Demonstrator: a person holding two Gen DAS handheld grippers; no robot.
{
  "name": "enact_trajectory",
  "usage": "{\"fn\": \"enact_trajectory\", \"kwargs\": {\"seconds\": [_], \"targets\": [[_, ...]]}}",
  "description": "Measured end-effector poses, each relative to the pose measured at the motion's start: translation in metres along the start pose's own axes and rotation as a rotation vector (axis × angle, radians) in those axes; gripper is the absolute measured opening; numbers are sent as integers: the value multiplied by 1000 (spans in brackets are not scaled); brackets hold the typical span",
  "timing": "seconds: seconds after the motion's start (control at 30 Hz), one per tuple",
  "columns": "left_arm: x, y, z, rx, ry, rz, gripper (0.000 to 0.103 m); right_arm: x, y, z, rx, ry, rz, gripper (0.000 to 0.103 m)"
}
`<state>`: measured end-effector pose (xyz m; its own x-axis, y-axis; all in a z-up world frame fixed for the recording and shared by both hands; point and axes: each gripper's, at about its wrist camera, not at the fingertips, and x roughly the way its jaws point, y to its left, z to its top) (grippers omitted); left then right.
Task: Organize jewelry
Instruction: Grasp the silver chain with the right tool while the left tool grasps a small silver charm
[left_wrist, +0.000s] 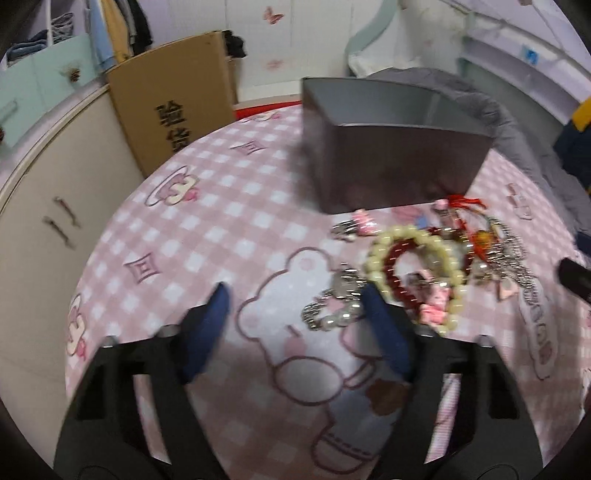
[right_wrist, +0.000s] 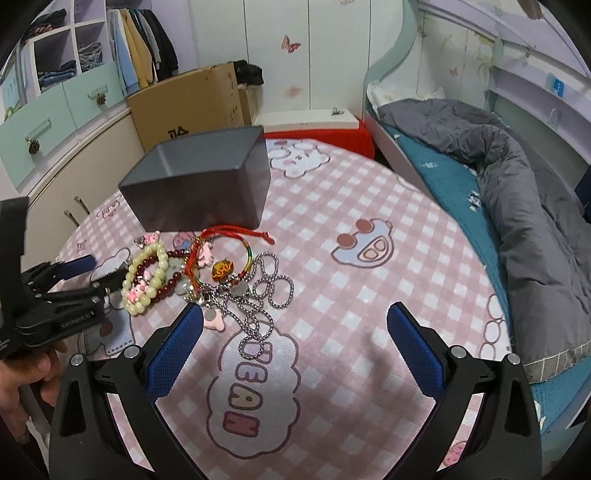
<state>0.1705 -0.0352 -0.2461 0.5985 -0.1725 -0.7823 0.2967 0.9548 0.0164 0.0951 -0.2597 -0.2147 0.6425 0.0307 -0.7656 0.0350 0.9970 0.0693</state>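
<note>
Your left gripper (left_wrist: 295, 306) tilts steeply down over the pink checked cloth-covered desk (left_wrist: 229, 206), jaws partly spread and empty, beside the cream bead bracelet (left_wrist: 417, 273). The bead-and-chain pile lies before the grey rectangular metal box (right_wrist: 199, 184). Your right gripper (right_wrist: 295, 321) tilts likewise, jaws wide and empty, over the silver ball chain (right_wrist: 258, 295) strung toward you.
</note>
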Motion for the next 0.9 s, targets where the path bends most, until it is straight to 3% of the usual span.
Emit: {"fn": "enact_trajectory", "kwargs": {"seconds": [0.03, 0.1, 0.13, 0.27, 0.37, 0.5, 0.67, 0.7, 0.8, 0.9], "targets": [[-1, -3, 1, 13, -7, -16, 31, 4, 0, 1, -5, 12, 9, 96], [-1, -8, 2, 27, -9, -43, 12, 10, 3, 2, -21, 32, 32, 94], [-2, -9, 2, 22, -9, -59, 9, 14, 6, 3, -39, 46, 45, 91], [-8, 3, -4, -58, -11, -115, 9, 24, 13, 4, -75, 68, 65, 84], [-13, 13, -8, -89, -18, -115, 9, 36, 16, 6, -82, 96, 99, 73], [-18, 23, -11, -116, -18, -118, 9, 30, 7, 11, -51, 66, 103, 71], [-18, 25, -14, -124, -17, -126, 9, 41, 14, 12, -121, 71, 84, 53], [-18, 24, -14, -124, -16, -130, 9, 43, 17, 12, -128, 67, 87, 45], [-20, 21, -15, -122, -14, -139, 8, 44, 26, 11, -190, 50, 87, 38], [-24, 21, -13, -125, -18, -146, 8, 37, 20, 11, -167, 42, 124, 26]]}}
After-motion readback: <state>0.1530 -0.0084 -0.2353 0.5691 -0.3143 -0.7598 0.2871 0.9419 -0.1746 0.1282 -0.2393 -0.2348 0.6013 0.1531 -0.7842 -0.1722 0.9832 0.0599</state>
